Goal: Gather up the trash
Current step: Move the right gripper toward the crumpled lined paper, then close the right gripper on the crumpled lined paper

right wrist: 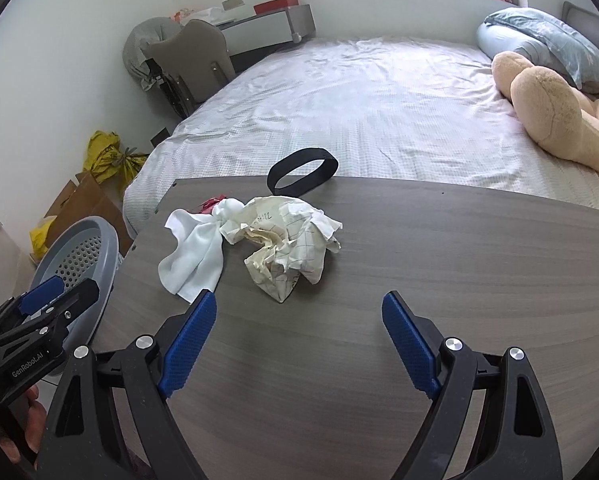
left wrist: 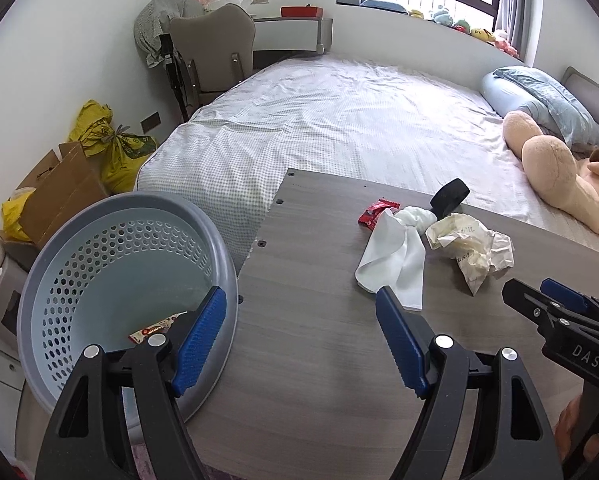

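Nearest, over the grey wood-grain table (right wrist: 419, 248): right gripper (right wrist: 299, 316), blue-padded fingers (right wrist: 407, 332) spread wide and empty, tips short of the crumpled cream grid-lined paper (right wrist: 287, 240). Alongside, left gripper (left wrist: 299, 320), likewise spread wide, holding nothing, straddling the table's left edge with one finger (left wrist: 199, 336) over the rim of the round grey perforated plastic basket (left wrist: 47, 256). Inside that basket, at the bottom, one red-and-white printed wrapper (left wrist: 155, 328). Further along the tabletop, a clustered pile: white crumpled cloth or tissue (right wrist: 195, 252) touching the cream paper, small red snack wrapper (left wrist: 375, 212) just behind it, black elastic band loop (right wrist: 303, 170) standing at the table's far edge. Beyond, white checked bedsheet (left wrist: 339, 120), tan plush bear (right wrist: 547, 108), blue pillow (right wrist: 539, 44). Far left by the wall: brown cardboard box (left wrist: 63, 184), yellow tied bag (left wrist: 111, 140), grey chair (left wrist: 215, 48).
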